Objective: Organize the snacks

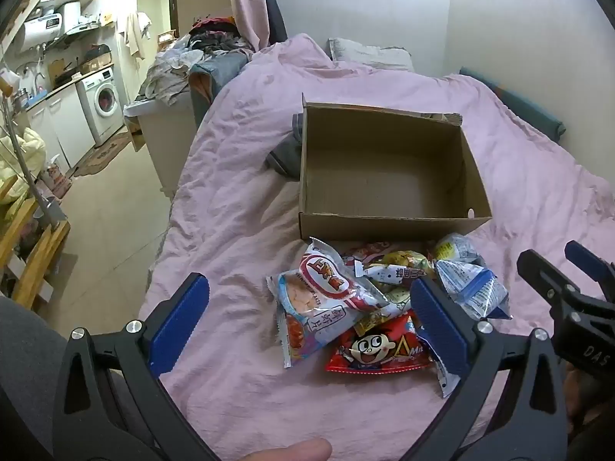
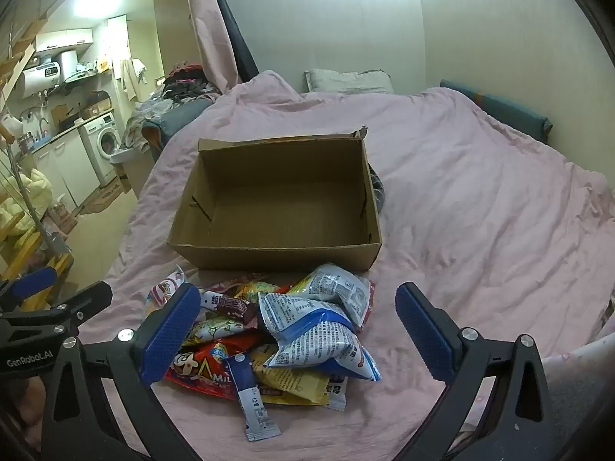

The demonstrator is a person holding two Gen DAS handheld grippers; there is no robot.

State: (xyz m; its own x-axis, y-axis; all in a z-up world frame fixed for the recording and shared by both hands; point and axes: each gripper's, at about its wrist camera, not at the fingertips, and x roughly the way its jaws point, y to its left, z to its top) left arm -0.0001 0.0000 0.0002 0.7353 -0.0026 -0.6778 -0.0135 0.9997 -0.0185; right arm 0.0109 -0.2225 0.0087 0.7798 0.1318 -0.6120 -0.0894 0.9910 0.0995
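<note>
A bed (image 2: pixel 480 199) covered by a rumpled pink duvet carries everything. An open cardboard box (image 2: pixel 276 257) sits on it, with a heap of snack packets (image 2: pixel 315 330) lying on the duvet just in front of the box's near wall. A grey garment (image 1: pixel 286 150) lies beside the box. A pillow (image 2: pixel 348 80) rests at the head.

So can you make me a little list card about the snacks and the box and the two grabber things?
place: pink bed cover
box: cardboard box, open top, nothing inside
snacks: snack pile heaped on the cover just in front of the box
top of pile: blue and white packets
red one: red cartoon-face packet
left gripper: open, holding nothing
right gripper: open, holding nothing
packed so far: none
</note>
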